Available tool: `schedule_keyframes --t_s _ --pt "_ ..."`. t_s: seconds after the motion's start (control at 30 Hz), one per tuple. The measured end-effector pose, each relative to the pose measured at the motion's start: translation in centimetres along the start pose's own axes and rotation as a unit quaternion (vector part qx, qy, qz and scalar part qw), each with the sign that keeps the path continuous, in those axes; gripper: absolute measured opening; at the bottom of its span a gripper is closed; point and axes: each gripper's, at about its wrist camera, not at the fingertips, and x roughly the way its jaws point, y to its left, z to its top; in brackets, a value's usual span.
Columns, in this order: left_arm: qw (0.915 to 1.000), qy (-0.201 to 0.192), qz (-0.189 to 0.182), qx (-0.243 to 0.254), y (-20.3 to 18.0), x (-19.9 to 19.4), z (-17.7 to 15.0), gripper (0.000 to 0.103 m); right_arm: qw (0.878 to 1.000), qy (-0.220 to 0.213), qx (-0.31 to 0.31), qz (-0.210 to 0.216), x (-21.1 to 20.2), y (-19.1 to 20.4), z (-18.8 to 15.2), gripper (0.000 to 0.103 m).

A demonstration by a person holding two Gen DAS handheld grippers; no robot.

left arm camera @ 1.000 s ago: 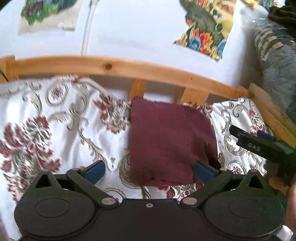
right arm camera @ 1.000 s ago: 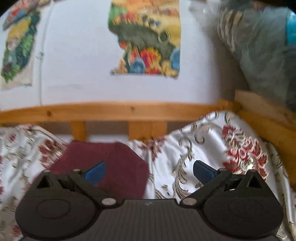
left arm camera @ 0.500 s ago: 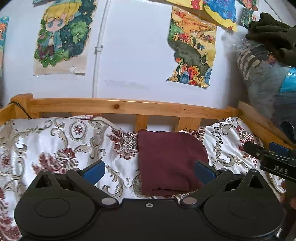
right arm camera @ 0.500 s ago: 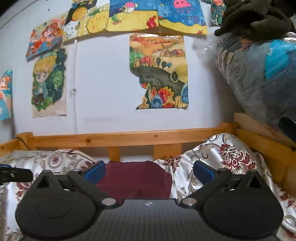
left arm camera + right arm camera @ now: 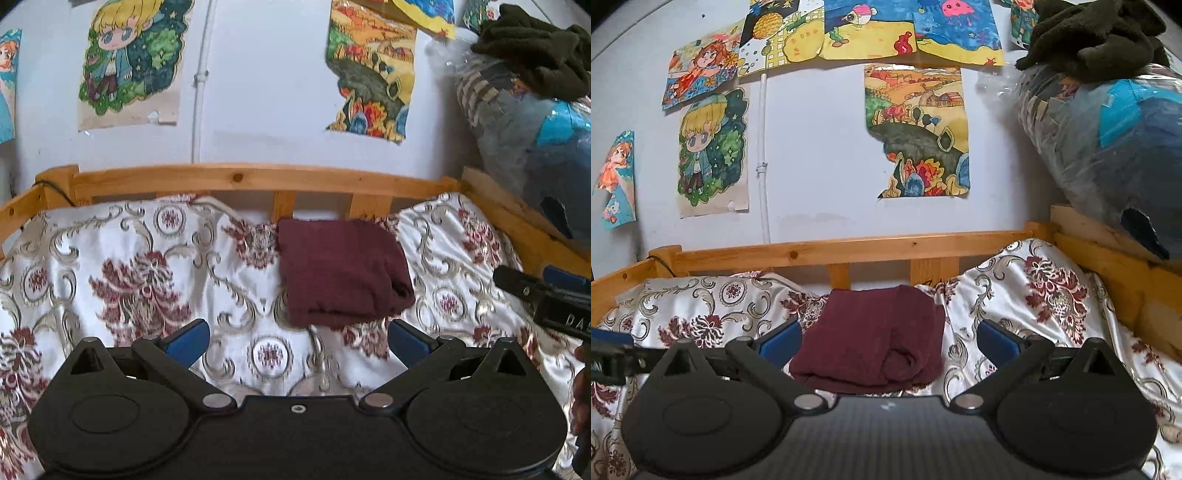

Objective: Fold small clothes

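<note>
A folded maroon garment (image 5: 343, 271) lies on the floral bedspread near the wooden rail, also seen as the maroon garment (image 5: 875, 338) in the right wrist view. My left gripper (image 5: 297, 341) hangs open, pulled back from the garment's near edge, nothing between its blue pads. My right gripper (image 5: 886, 341) is open too, held above the near edge of the garment without touching it. The right gripper's tip (image 5: 546, 295) shows at the right edge of the left wrist view.
The white bedspread with red flowers (image 5: 140, 280) covers the bed. A wooden bed rail (image 5: 258, 181) runs along the wall behind. A plastic-wrapped bundle (image 5: 1108, 147) with dark cloth on top (image 5: 1097, 37) sits at the right. Drawings hang on the wall.
Both grippers have drawn back and risen from the folded garment, which stays on the bed. The views now show more of the wall.
</note>
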Motion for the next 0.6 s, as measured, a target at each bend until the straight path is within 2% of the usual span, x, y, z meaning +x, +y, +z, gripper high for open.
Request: schedule_keyframes --t_s 0.43,0.6 --pt "0.9993 0.034 -0.009 -0.011 0.5 2.3 -4.5 0.102 0.999 0.020 0.004 -0.034 -1.8 -0.1 -4.7 0.103" --pt "0.9993 0.023 -0.005 -0.029 1.3 2.5 -6.4 0.102 0.999 0.011 0.005 -0.038 -2.3 -0.1 -6.1 0.103"
